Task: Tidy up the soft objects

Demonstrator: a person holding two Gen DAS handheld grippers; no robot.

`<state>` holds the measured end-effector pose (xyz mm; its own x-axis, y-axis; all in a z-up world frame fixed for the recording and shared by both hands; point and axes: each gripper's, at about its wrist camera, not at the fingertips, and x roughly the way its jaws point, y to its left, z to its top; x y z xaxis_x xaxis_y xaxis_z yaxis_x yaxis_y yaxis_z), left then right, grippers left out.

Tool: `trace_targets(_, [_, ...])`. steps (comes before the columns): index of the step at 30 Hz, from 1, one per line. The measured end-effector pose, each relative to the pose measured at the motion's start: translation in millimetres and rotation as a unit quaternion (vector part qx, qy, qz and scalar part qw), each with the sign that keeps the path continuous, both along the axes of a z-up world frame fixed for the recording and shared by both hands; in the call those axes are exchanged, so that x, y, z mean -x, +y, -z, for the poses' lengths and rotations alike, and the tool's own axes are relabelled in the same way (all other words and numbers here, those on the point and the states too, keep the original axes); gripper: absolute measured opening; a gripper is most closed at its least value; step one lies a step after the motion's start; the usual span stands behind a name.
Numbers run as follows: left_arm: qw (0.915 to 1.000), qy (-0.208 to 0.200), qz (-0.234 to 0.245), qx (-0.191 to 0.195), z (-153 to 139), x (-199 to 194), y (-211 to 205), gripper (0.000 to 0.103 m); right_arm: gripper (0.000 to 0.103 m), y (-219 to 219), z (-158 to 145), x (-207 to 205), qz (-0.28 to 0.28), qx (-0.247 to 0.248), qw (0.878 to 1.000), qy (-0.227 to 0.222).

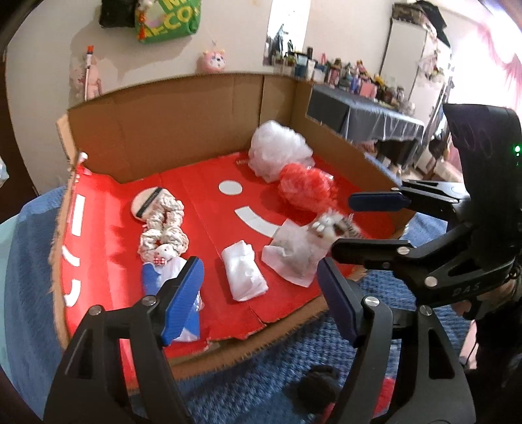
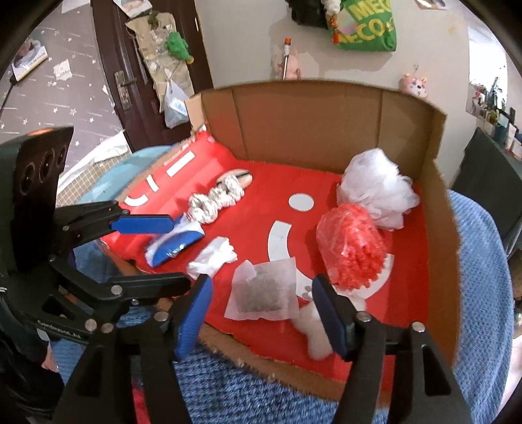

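Behind my box a green bag [image 1: 168,19] hangs on the wall; a dark door [image 2: 146,65] stands left, a cluttered shelf [image 1: 359,81] right.

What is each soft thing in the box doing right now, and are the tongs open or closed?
Left tongs: open, holding nothing.
Right tongs: open, holding nothing.
White puff: fluffed up, resting in the far corner.
Red puff: lying on the box floor, touching the white puff.
Scrunchies: lying in a row.
Folded white bag: lying flat.
Paper sachet: lying flat.
Cardboard box: open, front side folded down.
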<state>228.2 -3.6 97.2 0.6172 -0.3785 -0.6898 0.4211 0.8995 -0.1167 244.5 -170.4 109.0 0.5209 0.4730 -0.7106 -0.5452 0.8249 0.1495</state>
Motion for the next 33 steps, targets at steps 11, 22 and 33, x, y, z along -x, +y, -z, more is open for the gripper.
trace_targets(11, [0.9960, -0.074, -0.046, 0.019, -34, 63, 11, 0.081, 0.099, -18, -46, 62, 0.044, -0.017, 0.996, -0.075])
trace_targets(22, [0.9911, -0.102, -0.083, 0.020, -31, 113, 17, 0.085, 0.103, -34, -56, 122, 0.094, -0.038, 0.988, -0.117])
trace_targets(33, [0.9913, -0.072, -0.107, 0.026, -1, 139, 22, 0.085, 0.103, -42, -24, 150, 0.126, -0.035, 0.986, -0.107])
